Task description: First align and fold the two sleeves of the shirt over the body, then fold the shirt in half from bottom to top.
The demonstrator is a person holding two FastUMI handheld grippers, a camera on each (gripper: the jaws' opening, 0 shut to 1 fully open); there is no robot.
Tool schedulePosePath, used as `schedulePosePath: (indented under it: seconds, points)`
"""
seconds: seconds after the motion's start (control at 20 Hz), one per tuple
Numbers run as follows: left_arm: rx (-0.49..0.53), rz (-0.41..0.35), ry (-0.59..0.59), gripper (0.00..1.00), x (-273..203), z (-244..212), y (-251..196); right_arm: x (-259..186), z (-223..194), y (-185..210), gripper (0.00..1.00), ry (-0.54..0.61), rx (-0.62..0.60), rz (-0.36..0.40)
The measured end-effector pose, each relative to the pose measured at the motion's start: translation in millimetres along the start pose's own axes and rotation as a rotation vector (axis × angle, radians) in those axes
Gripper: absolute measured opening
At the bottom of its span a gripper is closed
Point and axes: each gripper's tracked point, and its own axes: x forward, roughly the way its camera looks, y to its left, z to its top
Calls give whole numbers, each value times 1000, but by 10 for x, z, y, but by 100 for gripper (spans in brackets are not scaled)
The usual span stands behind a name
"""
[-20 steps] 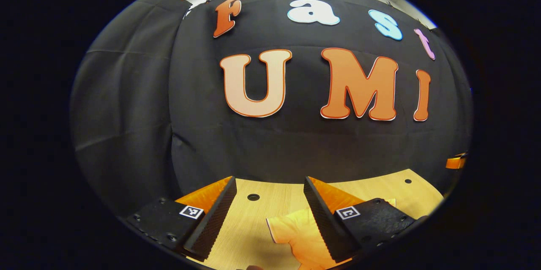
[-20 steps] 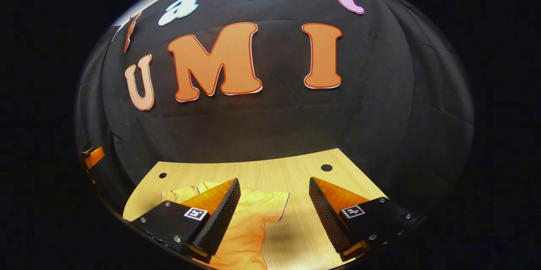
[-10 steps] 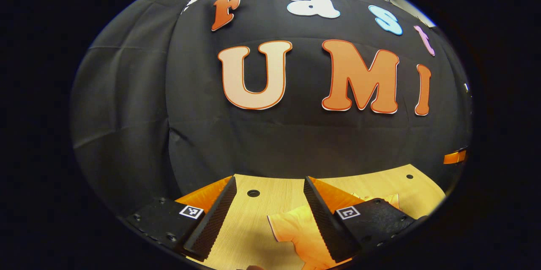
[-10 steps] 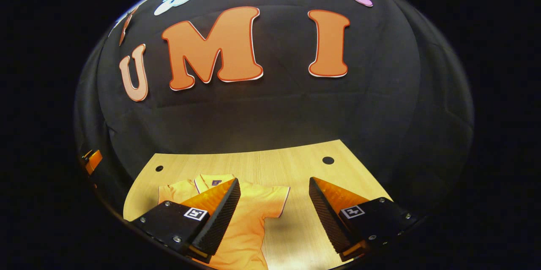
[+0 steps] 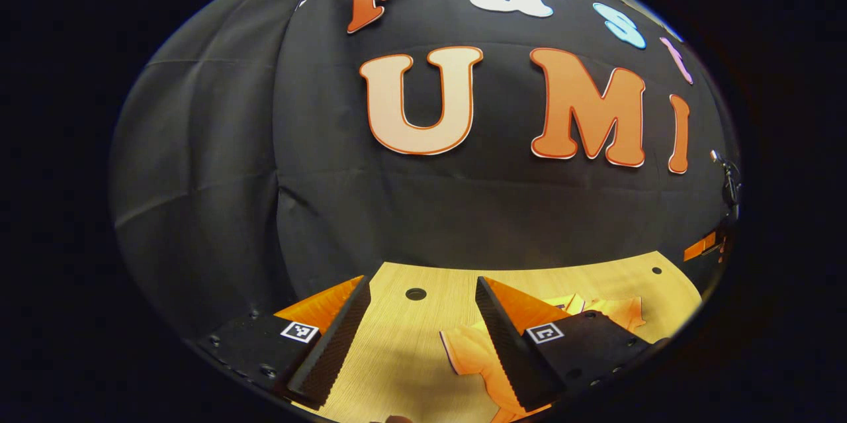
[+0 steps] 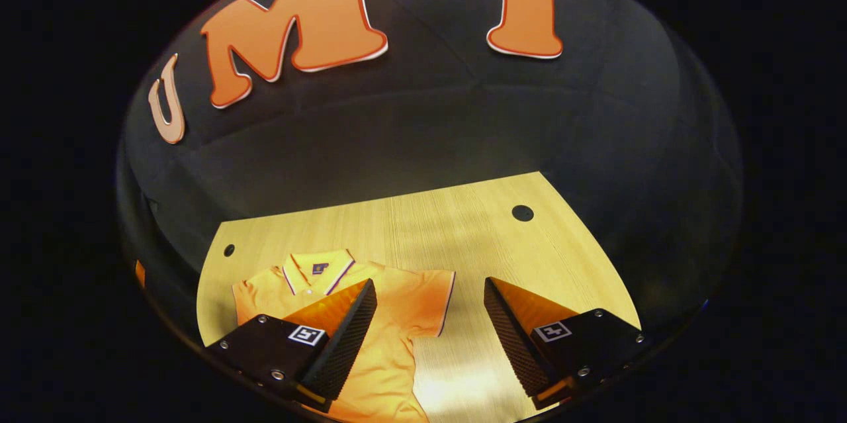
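Shirt flat on table, collar at 12 o'clock; sleeve at 11 o'clock from right gripper. Both grippers, left gripper included, wide, empty.

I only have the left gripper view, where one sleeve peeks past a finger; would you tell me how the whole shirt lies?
Observer: In the right gripper view the shirt lies flat on the table, collar toward the wall.
Operator: Thank you. Are the sleeves folded yet?
Observer: No, the sleeve nearer the right gripper lies spread out sideways.
Operator: Is that gripper holding anything?
Observer: No, it is open above the table, nothing between its fingers.
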Motion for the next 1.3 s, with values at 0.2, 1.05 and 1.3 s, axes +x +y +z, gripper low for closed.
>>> schedulePosePath:
  seconds: [0.2, 1.05, 1.3]
  points:
    - [28, 14, 39, 98, 157, -136, 57, 542, -268, -2, 99, 161, 21, 1]
    - [2, 36, 175, 99, 472, -676, 128, 1596, -1361, -152, 100, 555, 40, -65]
    - [1, 37, 187, 98, 449, -721, 139, 1618, -1392, -136, 75, 581, 93, -106]
